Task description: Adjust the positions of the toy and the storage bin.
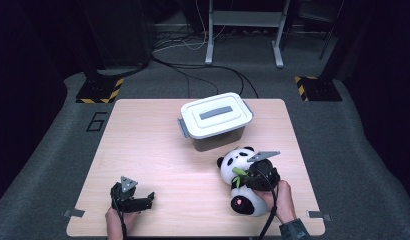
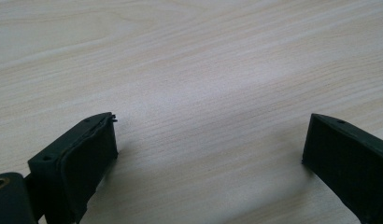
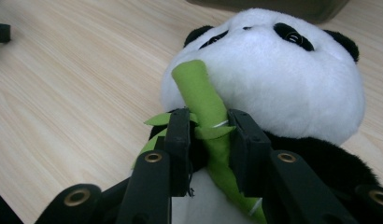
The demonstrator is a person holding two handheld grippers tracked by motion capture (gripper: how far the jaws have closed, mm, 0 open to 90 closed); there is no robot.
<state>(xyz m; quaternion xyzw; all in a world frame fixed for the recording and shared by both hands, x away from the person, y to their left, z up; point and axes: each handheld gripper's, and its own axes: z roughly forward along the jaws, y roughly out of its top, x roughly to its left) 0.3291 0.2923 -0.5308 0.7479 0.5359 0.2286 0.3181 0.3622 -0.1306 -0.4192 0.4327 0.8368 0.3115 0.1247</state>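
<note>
Nearest the high camera, at the near edge of the pale wood-grain table (image 1: 158, 150), two hands each hold a black two-jaw gripper. Left gripper (image 1: 145, 201): it lies well to the left of the black-and-white plush panda (image 1: 240, 172), jaws spread wide over bare tabletop, nothing between them; the left gripper view shows both black jaws (image 2: 208, 140) far apart above the wood grain. Right gripper (image 1: 243, 176): it sits on top of the panda's chest, jaws drawn close and pinching the green felt bamboo stalk (image 3: 203, 105) stitched to the panda's front; in the right gripper view (image 3: 209, 140) a black pad flanks the stalk on each side, at the level of its small green leaves, and the stalk's tip points up towards the panda's muzzle. Panda: it lies on its back at the near right part of the table, head pointing away from the person, a red mark on its lower body. Just beyond the panda's head stands a grey rectangular plastic storage box with a white clip-on lid (image 1: 216, 116), closed, close to the head; whether they touch cannot be told.
</note>
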